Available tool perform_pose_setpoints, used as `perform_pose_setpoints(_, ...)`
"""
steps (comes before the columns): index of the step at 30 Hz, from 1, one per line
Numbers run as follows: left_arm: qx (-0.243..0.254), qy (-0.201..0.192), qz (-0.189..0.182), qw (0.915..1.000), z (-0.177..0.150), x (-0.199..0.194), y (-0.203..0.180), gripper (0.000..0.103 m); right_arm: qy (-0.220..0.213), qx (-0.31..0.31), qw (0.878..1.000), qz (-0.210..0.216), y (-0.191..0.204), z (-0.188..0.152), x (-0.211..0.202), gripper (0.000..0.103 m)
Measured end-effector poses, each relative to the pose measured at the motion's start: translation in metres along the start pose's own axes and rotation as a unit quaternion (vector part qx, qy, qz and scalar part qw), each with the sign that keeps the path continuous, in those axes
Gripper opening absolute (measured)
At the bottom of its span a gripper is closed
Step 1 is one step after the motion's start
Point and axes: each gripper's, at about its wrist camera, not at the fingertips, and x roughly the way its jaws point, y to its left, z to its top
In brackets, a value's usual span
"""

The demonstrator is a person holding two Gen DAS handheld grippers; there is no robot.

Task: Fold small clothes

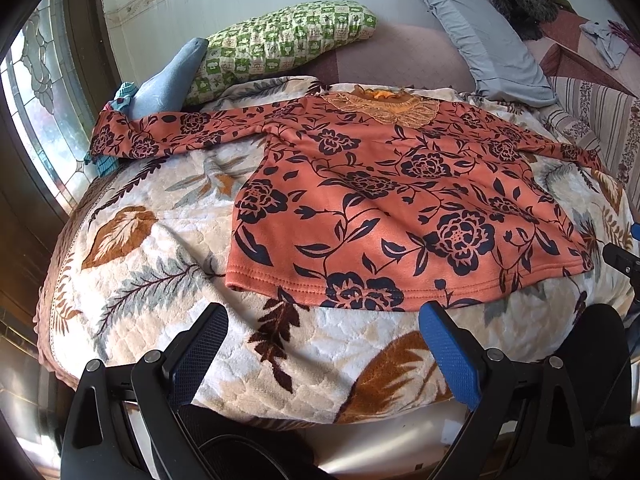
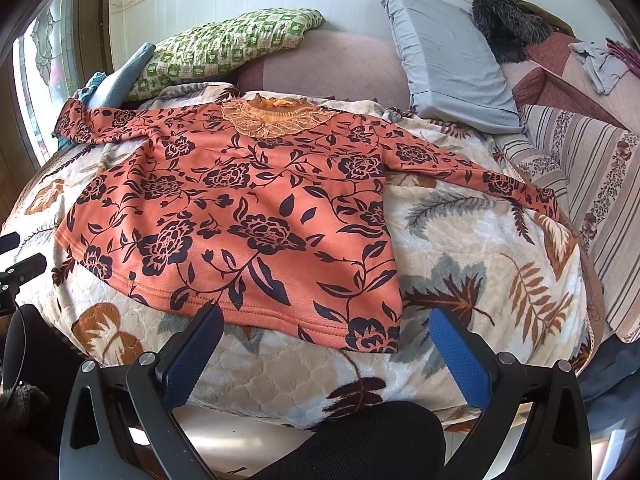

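L gripper [image 1: 322,320]: nearest the lens in left wrist view; jaws spread wide, nothing betw them, held above the blanket just short of the top's hem. One pad black mesh, other blue.
R gripper [image 2: 326,322]: same in right wrist view, jaws wide apart, empty; its L fingertip [image 2: 208,320] overlaps the hem in view, contact can't tell. A dark trouser leg [image 2: 352,440] shows below it.
Bed blanket [image 1: 160,280]: biggest thing, cream plush w/ brown + grey leaf print, covers the whole near part of the bed.
Top [image 1: 380,200]: task item. Orange-red long-sleeve w/ dark navy flower + vine print, lying flat and face up on the blanket, hem toward the camera, neck toward the wall. Unfolded. Body fairly smooth, a few soft ripples.
Sleeves: both spread out sideways. L sleeve [image 1: 152,136] runs toward the window, cuff resting on the blue things at the bed edge. R sleeve [image 2: 500,180] slants out toward the striped cover.
Grey pillow [image 2: 448,64]: far R, leaning up behind the top's R shoulder.
Green check pillow [image 1: 280,44]: far L, against the wall.
Striped cover [image 2: 592,184]: R edge of bed, pinkish w/ floral bands.
Blue cloth roll [image 1: 168,80]: just beside the green pillow, by the window [image 1: 36,100].
Collar [image 1: 384,108]: gold lace yoke w/ orange ruffle at the neck.
Dark furry item [image 2: 508,20]: far R corner, behind the grey pillow; what it is, can't tell.
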Motion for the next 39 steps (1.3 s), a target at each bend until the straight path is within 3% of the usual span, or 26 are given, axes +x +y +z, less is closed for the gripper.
perform_pose_setpoints(21,0.003,0.007,0.001,1.0000,0.003,0.006,-0.003,0.097,0.005,0.004,1.000,0.004,-0.002,-0.001,0.005,0.103)
perform_pose_setpoints(26,0.001,0.024,-0.007,0.9997,0.007,0.015,-0.001,0.097,0.011,0.013,1.000,0.011,-0.006,-0.001,0.013,0.103)
perform_pose_setpoints(29,-0.041,0.053,-0.021,0.9975,0.018,0.027,0.023,0.096,0.026,0.057,0.998,0.022,-0.027,-0.003,0.023,0.103)
perform_pose_setpoints(33,-0.140,0.097,-0.047,0.9842,0.036,0.048,0.087,0.096,0.050,0.154,0.986,0.046,-0.072,-0.013,0.037,0.103)
perform_pose_setpoints(37,-0.250,0.129,-0.089,0.9553,0.041,0.071,0.141,0.096,0.067,0.215,0.969,0.105,-0.094,-0.025,0.050,0.103)
perform_pose_setpoints(39,-0.278,0.141,-0.110,0.9437,0.039,0.085,0.151,0.096,0.080,0.234,0.960,0.132,-0.094,-0.028,0.060,0.103)
